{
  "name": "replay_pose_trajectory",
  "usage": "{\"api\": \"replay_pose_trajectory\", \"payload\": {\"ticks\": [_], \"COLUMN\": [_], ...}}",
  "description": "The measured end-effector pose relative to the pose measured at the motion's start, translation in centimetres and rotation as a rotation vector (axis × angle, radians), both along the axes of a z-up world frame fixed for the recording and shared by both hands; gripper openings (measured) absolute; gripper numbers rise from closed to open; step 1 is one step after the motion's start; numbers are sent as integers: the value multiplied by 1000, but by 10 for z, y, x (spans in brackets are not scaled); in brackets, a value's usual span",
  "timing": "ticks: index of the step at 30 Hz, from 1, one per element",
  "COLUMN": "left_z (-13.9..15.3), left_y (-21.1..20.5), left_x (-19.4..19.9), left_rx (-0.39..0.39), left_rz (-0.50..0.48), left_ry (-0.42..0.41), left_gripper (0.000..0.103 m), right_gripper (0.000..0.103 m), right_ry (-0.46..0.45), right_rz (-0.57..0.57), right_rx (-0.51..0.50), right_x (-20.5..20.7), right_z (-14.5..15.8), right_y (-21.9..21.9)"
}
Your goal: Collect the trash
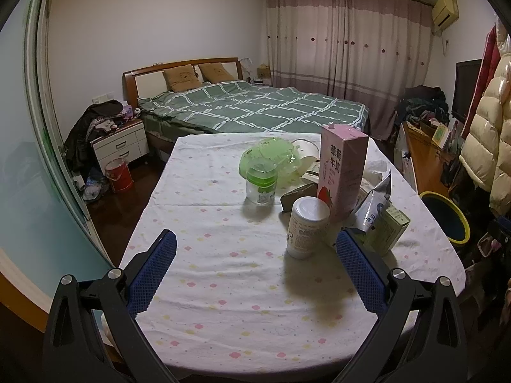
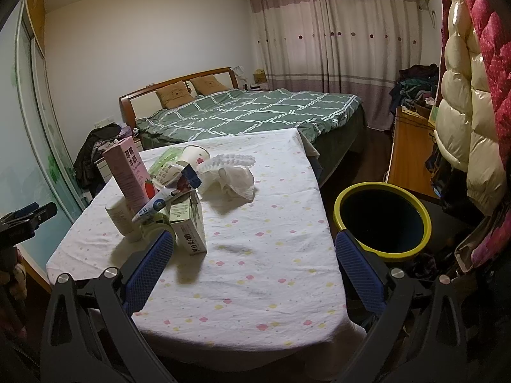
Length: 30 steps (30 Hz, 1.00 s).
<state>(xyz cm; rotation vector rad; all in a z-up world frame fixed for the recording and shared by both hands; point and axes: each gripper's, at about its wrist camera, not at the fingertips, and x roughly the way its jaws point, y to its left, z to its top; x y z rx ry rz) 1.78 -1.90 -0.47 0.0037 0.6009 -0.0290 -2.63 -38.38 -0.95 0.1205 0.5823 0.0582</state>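
While nothing is yet held, risks lie mostly in the crowded pile:
Left gripper [image 1: 255,249]: jaws spread wide and empty, low over the table [image 1: 223,287], the white bottle [image 1: 307,227] just ahead between the pads
Right gripper [image 2: 254,252]: jaws likewise wide apart, holding nothing, at the table's near edge beside the bin [image 2: 381,220]
Trash: clustered on the cloth, the pink milk carton [image 1: 342,172] upright, a green box [image 2: 188,223] leaning with a foil pouch [image 2: 166,199] on top, crumpled tissue [image 2: 228,178] just beyond, a paper cup [image 2: 193,156] and green plastic wrap [image 1: 274,156] behind
Bin: on the floor to the right of the table, yellow rim, dark inside, apparently empty
Progress: by my reading, collecting has barely started
Risk, toppling: closing on the white bottle could nudge the tall carton, which stands just behind it
Risk, sliding: the pouch rests loosely and may drop if the box is lifted
Risk, cloth: low pads could snag and drag the tablecloth
Risk, wrong item: the clear jar [image 1: 260,188] with green lid may not be trash
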Motion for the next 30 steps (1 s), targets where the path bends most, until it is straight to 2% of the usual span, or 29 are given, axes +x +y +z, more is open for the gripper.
{"api": "replay_pose_trajectory", "payload": {"ticks": [30], "left_z": [-2], "left_y": [-4], "left_x": [2], "left_rx": [12], "left_rz": [-7], "left_ry": [8], "left_gripper": [99], "right_gripper": [97], "right_ry": [5], "right_rz": [-5], "right_rx": [4], "right_x": [2], "right_z": [-1], "right_y": [-3]}}
